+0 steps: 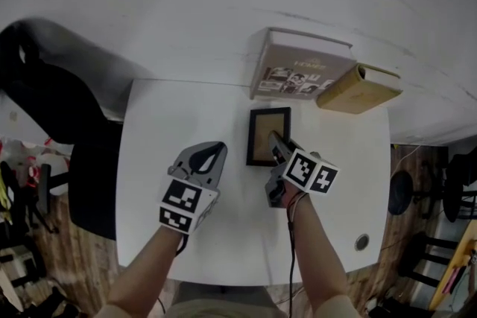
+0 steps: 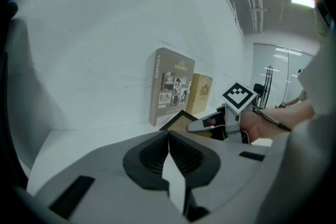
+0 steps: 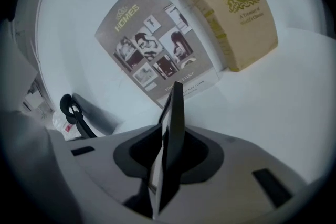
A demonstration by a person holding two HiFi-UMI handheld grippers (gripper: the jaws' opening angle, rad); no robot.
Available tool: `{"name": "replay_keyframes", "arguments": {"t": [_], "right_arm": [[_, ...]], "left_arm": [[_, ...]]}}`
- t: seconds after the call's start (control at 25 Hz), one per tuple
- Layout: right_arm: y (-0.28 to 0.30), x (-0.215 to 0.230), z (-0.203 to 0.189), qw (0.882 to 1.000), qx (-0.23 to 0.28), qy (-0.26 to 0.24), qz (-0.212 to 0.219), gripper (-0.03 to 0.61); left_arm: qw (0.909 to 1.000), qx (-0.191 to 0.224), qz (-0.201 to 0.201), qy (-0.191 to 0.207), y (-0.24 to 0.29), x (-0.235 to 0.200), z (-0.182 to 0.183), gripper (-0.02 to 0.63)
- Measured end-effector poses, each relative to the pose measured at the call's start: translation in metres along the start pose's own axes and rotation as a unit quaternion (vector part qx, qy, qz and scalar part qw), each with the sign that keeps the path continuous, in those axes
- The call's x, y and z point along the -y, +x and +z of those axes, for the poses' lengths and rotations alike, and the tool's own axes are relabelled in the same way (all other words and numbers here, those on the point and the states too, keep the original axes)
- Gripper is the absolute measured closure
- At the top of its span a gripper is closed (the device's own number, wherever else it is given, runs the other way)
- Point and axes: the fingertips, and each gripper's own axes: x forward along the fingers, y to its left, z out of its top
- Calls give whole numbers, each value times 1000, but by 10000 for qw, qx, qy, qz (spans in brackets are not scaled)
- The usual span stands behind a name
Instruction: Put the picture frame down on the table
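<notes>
The dark-rimmed picture frame [image 1: 267,135] lies on the white table [image 1: 171,115], just in front of two books. My right gripper [image 1: 275,140] is at the frame's near right edge. In the right gripper view the frame [image 3: 175,113] shows edge-on between the jaws, and a pale slit shows on its left, so the right gripper [image 3: 168,131] stands slightly open around it. My left gripper [image 1: 215,153] is shut and empty to the left of the frame, apart from it. The left gripper view shows its jaws meeting at the tips [image 2: 169,136], with the frame [image 2: 176,120] and the right gripper [image 2: 206,124] beyond.
A grey "HOMES" book [image 1: 298,69] and a tan book [image 1: 359,88] lean against the white wall at the table's far edge. A black chair [image 1: 52,100] stands left of the table. A cable grommet [image 1: 362,241] sits near the front right corner.
</notes>
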Motion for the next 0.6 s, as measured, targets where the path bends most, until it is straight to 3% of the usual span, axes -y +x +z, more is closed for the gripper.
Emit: {"name": "replay_keyframes", "arguments": {"t": [0.28,0.48,0.6], "right_arm": [[12,19,1,9964,-228,-515,-626,387],[22,23,4,9920,-392,-646,-1006,354],[25,20,0,9876,-604,-974,-1074,344]], "left_arm": [[9997,-104,-149,-154,9,4,-4,592],[9998,-118,-130,-60,9,6,9,592],[9998,-117,-151,-110,7,9,11,592]]}}
